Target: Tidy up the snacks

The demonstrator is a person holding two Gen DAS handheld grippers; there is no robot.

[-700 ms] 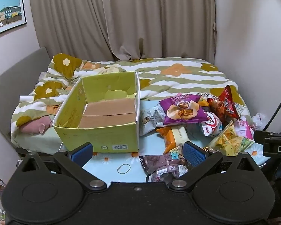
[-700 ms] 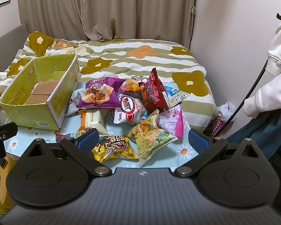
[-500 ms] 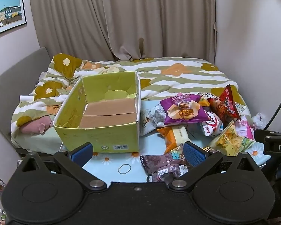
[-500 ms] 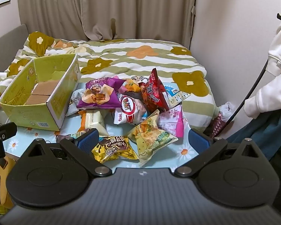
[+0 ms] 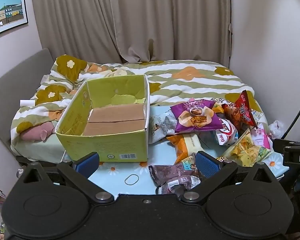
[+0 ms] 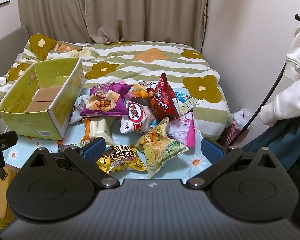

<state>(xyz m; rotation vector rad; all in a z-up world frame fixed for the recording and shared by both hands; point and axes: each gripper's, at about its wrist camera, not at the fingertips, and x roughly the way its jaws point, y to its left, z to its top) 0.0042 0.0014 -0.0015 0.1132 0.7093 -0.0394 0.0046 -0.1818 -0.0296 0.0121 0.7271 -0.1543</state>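
Note:
An open yellow-green cardboard box (image 5: 108,120) (image 6: 40,98) stands on the light-blue flowered table (image 5: 118,180), with nothing in it. To its right lies a pile of snack bags: a purple bag (image 5: 196,114) (image 6: 106,98), a red bag (image 5: 242,110) (image 6: 164,98), a yellow bag (image 6: 162,150) and a dark brown bag (image 5: 176,176). My left gripper (image 5: 147,163) is open and empty, low over the table's front, in front of the box. My right gripper (image 6: 153,152) is open and empty, above the near bags.
A bed with a striped flowered duvet (image 5: 180,76) lies behind the table. A rubber band (image 5: 131,179) lies on the table near the left gripper. A person in a white sleeve (image 6: 290,92) stands at the right. Curtains and walls close the back.
Both grippers have barely shifted; the view is almost the same. Both stay open and nothing has been picked up.

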